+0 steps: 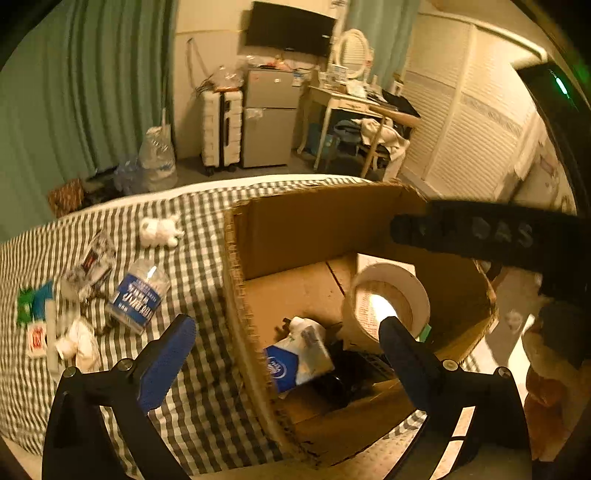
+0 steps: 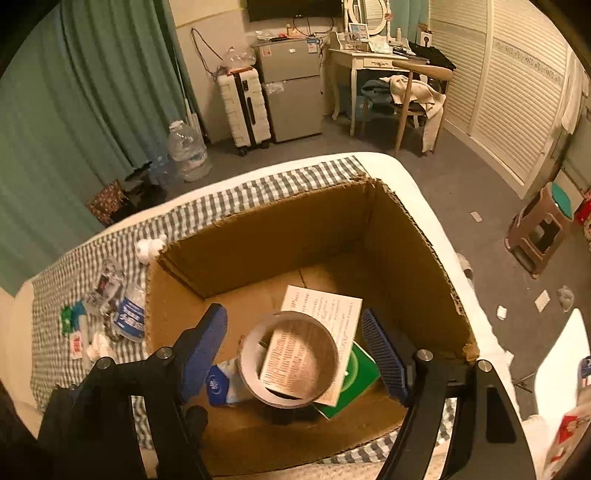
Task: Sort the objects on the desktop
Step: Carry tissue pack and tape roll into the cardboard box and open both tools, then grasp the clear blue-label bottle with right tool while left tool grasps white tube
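Behind the bed: green curtains (image 2: 92, 92), a white suitcase (image 2: 243, 107) just beside a grey mini fridge (image 2: 291, 88), a dark wall screen (image 1: 290, 33). Nearby, a white dressing table (image 2: 365, 62), a wooden chair (image 2: 417, 92) draped with cloth, louvred wardrobe doors (image 2: 506, 85), a brown stool (image 2: 539, 229).

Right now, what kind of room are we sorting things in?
Most likely a bedroom. The cardboard box sits on a bed with a checked cover, and beyond it stand a dressing table with a mirror, a small fridge and a suitcase.
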Tool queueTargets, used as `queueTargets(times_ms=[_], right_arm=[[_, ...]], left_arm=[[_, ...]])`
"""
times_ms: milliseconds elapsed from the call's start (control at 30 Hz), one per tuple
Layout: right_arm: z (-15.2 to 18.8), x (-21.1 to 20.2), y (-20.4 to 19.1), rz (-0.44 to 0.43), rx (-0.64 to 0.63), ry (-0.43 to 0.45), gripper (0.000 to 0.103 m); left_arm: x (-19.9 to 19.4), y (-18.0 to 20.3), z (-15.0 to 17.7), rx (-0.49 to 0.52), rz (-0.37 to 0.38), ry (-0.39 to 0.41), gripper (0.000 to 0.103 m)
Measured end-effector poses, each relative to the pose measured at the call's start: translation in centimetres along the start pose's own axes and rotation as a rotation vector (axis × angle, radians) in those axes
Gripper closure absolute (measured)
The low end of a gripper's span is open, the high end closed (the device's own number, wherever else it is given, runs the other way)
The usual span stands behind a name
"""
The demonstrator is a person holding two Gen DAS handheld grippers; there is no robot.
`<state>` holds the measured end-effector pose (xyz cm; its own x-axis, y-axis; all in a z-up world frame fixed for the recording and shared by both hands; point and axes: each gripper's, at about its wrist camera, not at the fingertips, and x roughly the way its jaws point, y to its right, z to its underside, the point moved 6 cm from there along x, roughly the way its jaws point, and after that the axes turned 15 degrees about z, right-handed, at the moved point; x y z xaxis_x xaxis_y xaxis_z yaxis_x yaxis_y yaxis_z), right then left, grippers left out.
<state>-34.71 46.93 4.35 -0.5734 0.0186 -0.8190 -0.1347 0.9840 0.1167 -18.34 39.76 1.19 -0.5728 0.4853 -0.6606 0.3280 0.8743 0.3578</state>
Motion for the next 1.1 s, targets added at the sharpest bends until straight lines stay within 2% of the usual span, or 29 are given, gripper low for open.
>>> queueTargets(times_ms=[67,167,300,367,533,633,733,867,967,1000,1100], right_arm=[[0.2,-0.2,-0.6,-0.025,-0.007,-0.001,0.028],[0.6,-0.7,-2.4,-0.057,-0.037,-0.001,0.028],[1.4,-2.4,-5.4,-0.098,-0.121,0.033,0.028],[1.9,-3.1,-7.3,-0.124,-0.160,0.043,0.028],[4.2,-3.1,-12.0,-0.185,-0.231,0.010,0.028],[5.8,-2.8,-15.0,-0.187,-0.284,0.008,0.028],[7.4,-2.2,-18.0,-0.190,-0.299,0.017,0.023],[9.6,-0.6,-22.7,-0.226,-0.366,-0.026,0.023],[10.0,1.1,-25.3,-0.167,-0.411,-0.029,0.023],[9.7,2.0,-25.9,-0.149,-0.405,-0.049,0.023],[7.9,4.7,-26.8,-0.163,-0.280,-0.119,0.023]], left_arm=[[-0.8,-1.5,-0.3,-0.042,0.002,0.001,0.001],[-3.0,-5.3,-1.6,-0.081,-0.053,0.020,0.001],[-7.6,-12.7,-2.9,-0.093,-0.244,0.073,0.000],[-10.1,-17.3,-2.3,-0.150,-0.345,0.091,0.000],[-13.4,-26.4,1.7,-0.308,-0.451,0.102,0.000],[-13.7,-30.2,4.8,-0.401,-0.453,0.116,0.000],[-12.2,-31.5,6.9,-0.424,-0.444,0.105,0.000],[-8.6,-32.5,8.2,-0.388,-0.412,0.022,0.000],[-6.9,-34.5,8.7,-0.438,-0.407,-0.003,0.000],[-6.5,-35.0,8.9,-0.452,-0.415,-0.009,0.000],[-5.5,-37.0,9.2,-0.489,-0.444,-0.012,0.000]])
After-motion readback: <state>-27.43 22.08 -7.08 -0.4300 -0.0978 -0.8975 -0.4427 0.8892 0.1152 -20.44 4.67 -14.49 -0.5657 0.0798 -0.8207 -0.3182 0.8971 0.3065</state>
